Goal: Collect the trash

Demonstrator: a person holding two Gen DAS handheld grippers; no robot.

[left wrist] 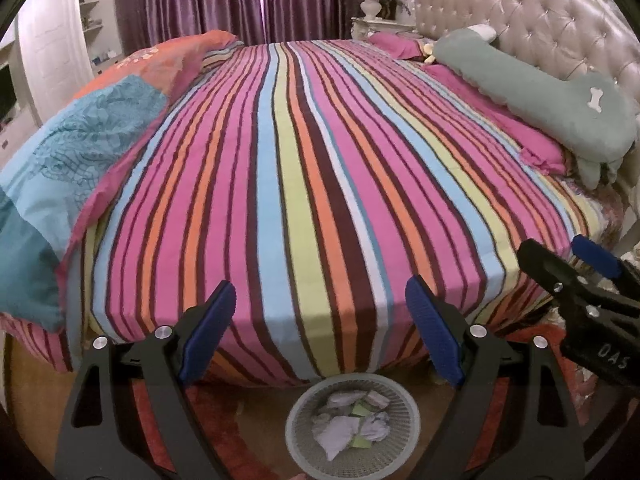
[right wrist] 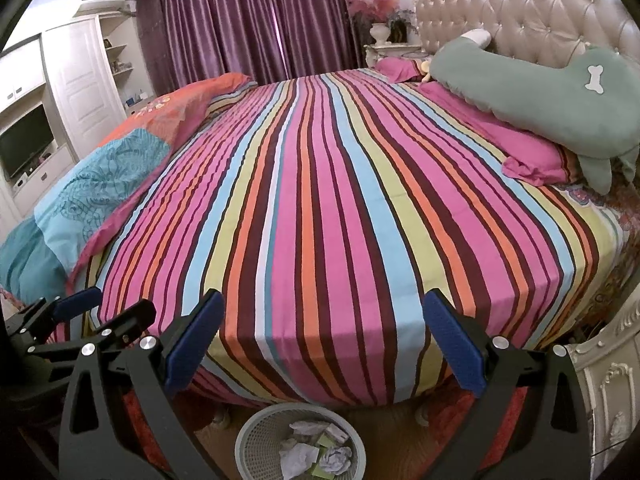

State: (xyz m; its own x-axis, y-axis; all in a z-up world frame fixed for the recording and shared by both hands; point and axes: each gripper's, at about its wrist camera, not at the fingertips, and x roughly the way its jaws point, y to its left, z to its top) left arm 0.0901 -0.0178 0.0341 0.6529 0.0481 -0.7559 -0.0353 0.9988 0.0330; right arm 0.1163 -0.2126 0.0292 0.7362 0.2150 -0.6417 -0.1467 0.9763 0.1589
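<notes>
A round white mesh basket (left wrist: 298, 412) stands on the floor at the foot of the bed; it also shows in the right wrist view (right wrist: 256, 428). It holds crumpled white tissues (left wrist: 340, 430) and pale green paper scraps (right wrist: 326, 442). My left gripper (left wrist: 320, 332) is open and empty, above the basket at the bed's edge. My right gripper (right wrist: 320, 344) is open and empty, also above the basket. The right gripper shows at the right edge of the left wrist view (left wrist: 560, 256), and the left gripper at the left of the right wrist view (right wrist: 116, 302).
A striped bedsheet (left wrist: 304, 152) covers the bed. A folded blue and orange quilt (left wrist: 88, 132) lies on its left side. A green dog-shaped pillow (left wrist: 540, 88) and pink pillows (right wrist: 532, 152) lie by the tufted headboard (right wrist: 520, 4). A white nightstand (right wrist: 608, 392) stands at right.
</notes>
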